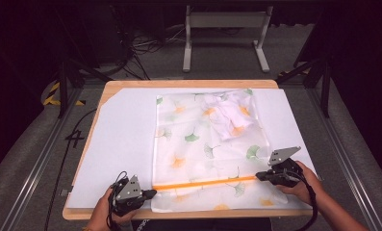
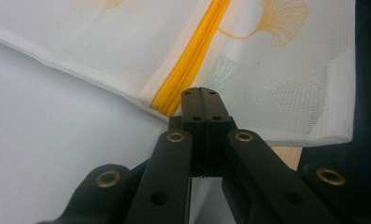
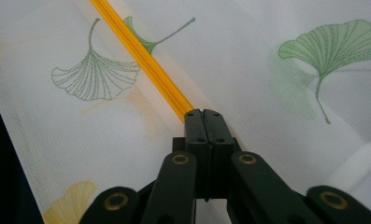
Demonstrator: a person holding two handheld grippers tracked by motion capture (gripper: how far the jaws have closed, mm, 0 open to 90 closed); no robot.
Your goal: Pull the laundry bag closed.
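Note:
A white mesh bag (image 1: 203,144) printed with green and orange ginkgo leaves lies flat on the table. A crumpled white garment (image 1: 229,113) sits inside it at the far end. An orange zipper (image 1: 203,183) runs across the bag's near end. My left gripper (image 1: 152,193) is shut at the zipper's left end, pinching the bag's edge (image 2: 127,42), where the zipper (image 2: 192,60) meets the jaws of my left gripper (image 2: 202,91). My right gripper (image 1: 259,176) is shut at the zipper's right end. In the right gripper view the zipper (image 3: 136,51) runs straight into my shut right gripper (image 3: 203,112); any pull is hidden.
A white sheet (image 1: 121,134) covers the wooden table (image 1: 188,83). The bag's near hem lies close to the table's front edge. On the floor beyond stand a white metal frame (image 1: 224,29) and loose cables (image 1: 140,45). Metal rails run along both sides.

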